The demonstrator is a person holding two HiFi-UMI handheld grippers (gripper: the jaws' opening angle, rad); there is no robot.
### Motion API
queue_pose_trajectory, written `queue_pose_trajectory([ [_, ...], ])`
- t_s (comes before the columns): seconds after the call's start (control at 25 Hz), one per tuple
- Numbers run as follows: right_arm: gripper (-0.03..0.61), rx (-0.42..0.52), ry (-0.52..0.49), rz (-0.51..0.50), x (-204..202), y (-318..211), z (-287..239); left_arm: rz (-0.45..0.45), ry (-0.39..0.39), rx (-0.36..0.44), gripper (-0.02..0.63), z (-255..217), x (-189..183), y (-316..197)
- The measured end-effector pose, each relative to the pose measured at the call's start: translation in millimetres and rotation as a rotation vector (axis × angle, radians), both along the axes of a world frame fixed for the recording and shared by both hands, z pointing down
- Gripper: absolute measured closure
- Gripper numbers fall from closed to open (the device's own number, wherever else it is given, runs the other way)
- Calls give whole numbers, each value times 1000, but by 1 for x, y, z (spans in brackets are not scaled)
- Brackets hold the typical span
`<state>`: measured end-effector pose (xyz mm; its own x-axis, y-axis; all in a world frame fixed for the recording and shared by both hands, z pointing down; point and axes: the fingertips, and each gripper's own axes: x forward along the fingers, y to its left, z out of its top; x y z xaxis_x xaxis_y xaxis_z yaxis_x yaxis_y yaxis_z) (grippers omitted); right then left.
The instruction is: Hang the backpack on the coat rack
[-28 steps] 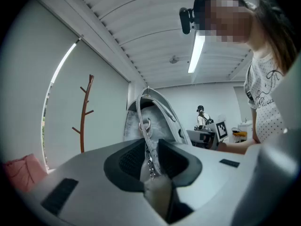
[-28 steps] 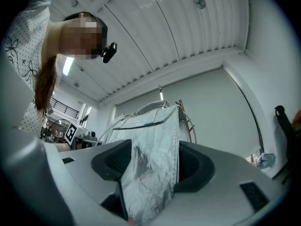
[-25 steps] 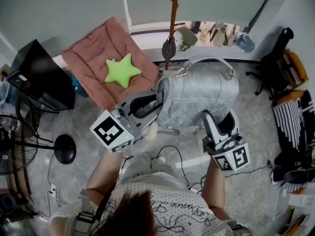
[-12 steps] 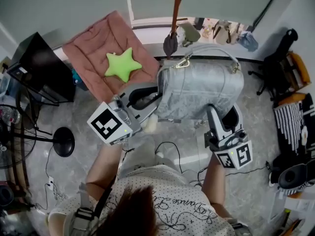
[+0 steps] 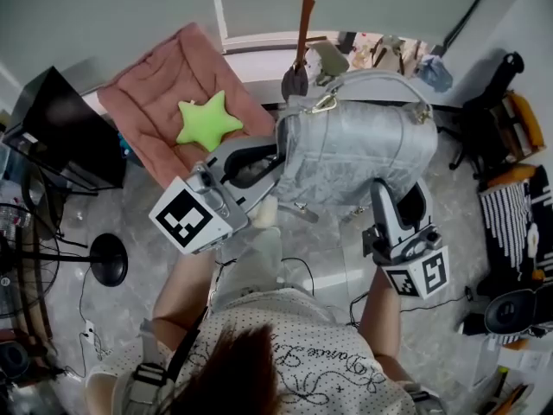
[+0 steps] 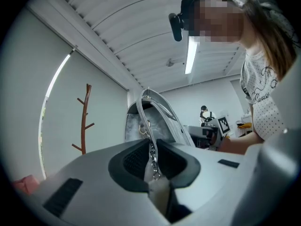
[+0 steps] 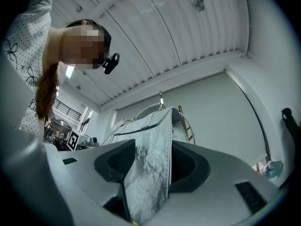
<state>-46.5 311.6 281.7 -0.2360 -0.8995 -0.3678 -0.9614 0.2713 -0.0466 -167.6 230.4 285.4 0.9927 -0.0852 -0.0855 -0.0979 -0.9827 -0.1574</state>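
A silver backpack (image 5: pixel 356 150) hangs in the air between my two grippers, its top handle (image 5: pixel 380 80) turned toward the brown coat rack (image 5: pixel 302 20) just beyond it. My left gripper (image 5: pixel 270 158) is shut on a strap with a metal chain (image 6: pixel 152 150) at the backpack's left side. My right gripper (image 5: pixel 393 199) is shut on a fold of the silver fabric (image 7: pixel 149 166) at the bag's lower right edge. Both pairs of jaws have just been closing, each with part of the bag between them. In the left gripper view the coat rack (image 6: pixel 84 119) stands left of the backpack (image 6: pixel 155 119).
A pink cushion (image 5: pixel 160 102) with a green star pillow (image 5: pixel 206 121) lies at the left. A black screen (image 5: pixel 60 132) and a round stand base (image 5: pixel 108 260) are further left. Cables (image 5: pixel 298 271) trail over the floor. A black chair (image 5: pixel 484 111) stands at the right.
Both grippers and the backpack have moved away from the person, toward the coat rack. The bag's top handle now lies close beside the rack's pole.
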Motion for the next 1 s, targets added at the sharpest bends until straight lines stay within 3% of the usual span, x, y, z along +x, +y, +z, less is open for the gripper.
queue_pose_trajectory([
  [0.56,368,6,3,74,54,-171,-14,51,23,15,575,-17,61,-183],
  [1.0,371,19,-1,75,58,-178,-8,48,50,18,577,-15,65,-190],
])
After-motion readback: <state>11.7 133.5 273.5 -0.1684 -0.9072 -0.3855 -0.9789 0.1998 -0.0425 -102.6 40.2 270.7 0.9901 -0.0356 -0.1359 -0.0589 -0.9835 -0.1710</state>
